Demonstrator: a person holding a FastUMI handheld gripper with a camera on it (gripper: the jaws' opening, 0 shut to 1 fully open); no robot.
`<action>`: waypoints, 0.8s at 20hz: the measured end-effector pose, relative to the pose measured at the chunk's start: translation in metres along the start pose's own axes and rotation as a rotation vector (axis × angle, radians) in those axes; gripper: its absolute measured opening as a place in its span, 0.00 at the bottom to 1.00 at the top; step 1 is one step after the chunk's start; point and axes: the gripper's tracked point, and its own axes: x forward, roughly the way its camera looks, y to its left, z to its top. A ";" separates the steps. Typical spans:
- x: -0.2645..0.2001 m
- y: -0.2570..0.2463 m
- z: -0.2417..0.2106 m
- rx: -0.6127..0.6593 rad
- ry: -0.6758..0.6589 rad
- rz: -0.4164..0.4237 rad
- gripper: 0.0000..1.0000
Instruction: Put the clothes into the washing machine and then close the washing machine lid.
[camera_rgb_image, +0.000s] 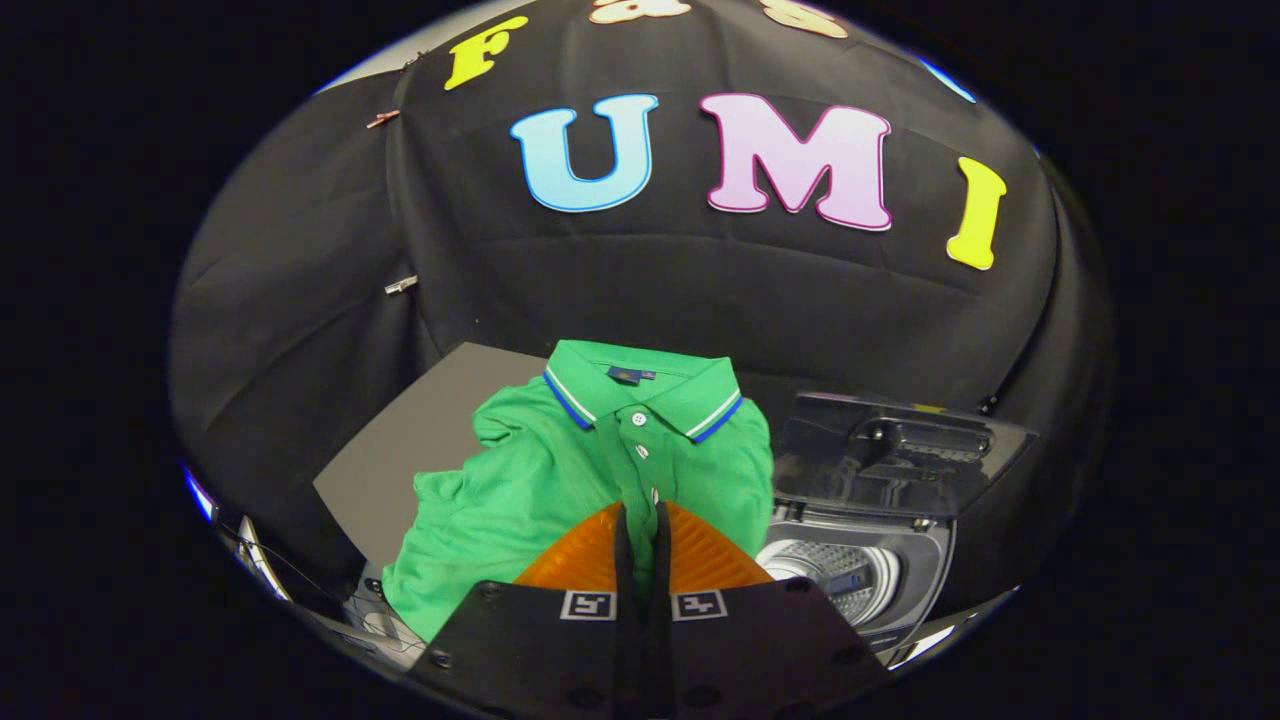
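A green polo shirt (540, 470) with a blue-and-white striped collar lies crumpled on a grey table (420, 420). My gripper (640, 515) is shut on the shirt's buttoned front, with green cloth pinched between the fingers. To the right of the fingers stands the washing machine (860, 570). Its dark lid (895, 450) is raised, and the ribbed metal drum (835, 575) shows below it.
The black cloth wall of the booth rises right behind the table and the machine. Cables and light-coloured objects (370, 615) lie low on the left, beside the table's near edge.
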 end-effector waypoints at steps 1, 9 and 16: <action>-0.001 -0.018 0.002 -0.012 0.000 -0.003 0.05; 0.004 -0.109 0.001 0.109 -0.003 0.093 0.05; 0.010 -0.174 -0.042 0.126 0.092 0.174 0.05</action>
